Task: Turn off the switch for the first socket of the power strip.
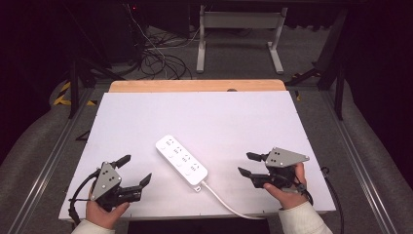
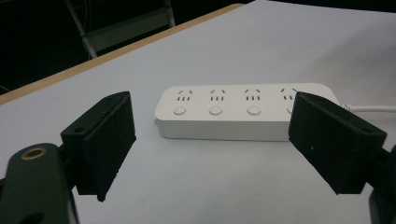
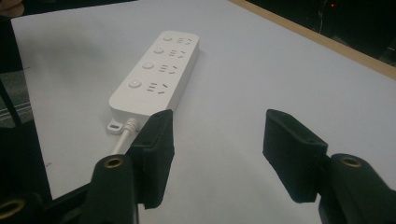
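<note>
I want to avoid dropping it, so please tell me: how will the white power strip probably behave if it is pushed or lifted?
The power strip looks like a rigid, flat plastic bar lying low on the table, so it should slide rather than tip or roll. Its smooth shell may be somewhat slippery between the jaws. The flexible cord at one end will likely drag and turn it slightly.

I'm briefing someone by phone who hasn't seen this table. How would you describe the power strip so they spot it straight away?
Find the white table top with the wooden strip along its far edge. Near its middle, between the left gripper and the right gripper, lies the power strip, set at a diagonal. It is a long white bar with four sockets, each with a round button, and a white cable running off the near edge.
</note>
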Demonstrator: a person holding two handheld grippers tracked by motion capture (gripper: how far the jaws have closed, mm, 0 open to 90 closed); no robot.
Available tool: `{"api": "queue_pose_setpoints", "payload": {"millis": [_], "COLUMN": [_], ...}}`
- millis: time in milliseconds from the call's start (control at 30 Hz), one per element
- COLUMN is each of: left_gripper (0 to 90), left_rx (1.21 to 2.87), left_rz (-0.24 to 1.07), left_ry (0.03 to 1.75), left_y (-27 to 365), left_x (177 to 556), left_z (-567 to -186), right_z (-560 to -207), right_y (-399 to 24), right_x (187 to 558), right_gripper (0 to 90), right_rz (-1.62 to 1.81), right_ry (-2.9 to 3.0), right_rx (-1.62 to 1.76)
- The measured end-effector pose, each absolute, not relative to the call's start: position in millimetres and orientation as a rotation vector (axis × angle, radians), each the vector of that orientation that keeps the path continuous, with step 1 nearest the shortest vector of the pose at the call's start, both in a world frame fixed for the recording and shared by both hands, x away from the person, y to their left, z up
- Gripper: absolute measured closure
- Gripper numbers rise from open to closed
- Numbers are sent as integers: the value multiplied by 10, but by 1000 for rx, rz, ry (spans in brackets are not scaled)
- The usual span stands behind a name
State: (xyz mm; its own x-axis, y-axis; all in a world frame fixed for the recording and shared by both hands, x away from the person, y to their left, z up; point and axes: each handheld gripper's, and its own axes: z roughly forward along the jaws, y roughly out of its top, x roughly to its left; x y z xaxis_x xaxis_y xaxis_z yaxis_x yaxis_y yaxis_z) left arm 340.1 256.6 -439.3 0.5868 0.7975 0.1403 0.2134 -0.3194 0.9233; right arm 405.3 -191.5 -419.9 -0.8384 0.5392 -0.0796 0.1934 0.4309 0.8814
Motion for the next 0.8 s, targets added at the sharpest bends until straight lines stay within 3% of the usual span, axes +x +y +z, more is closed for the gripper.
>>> {"api": "queue_pose_setpoints", "payload": {"millis": [800], "left_gripper": [150], "left_rx": [1844], "left_rz": [775], "left_ry": [819], "left_y": [2587], "left_x": [3397], "left_z": [-4378], "right_z": [-3998], "right_y": [-1339], "right_x": [4190], "right_gripper": [451], "right_rz": [1371], "right_ry": [2430], "right_rx": [479]}}
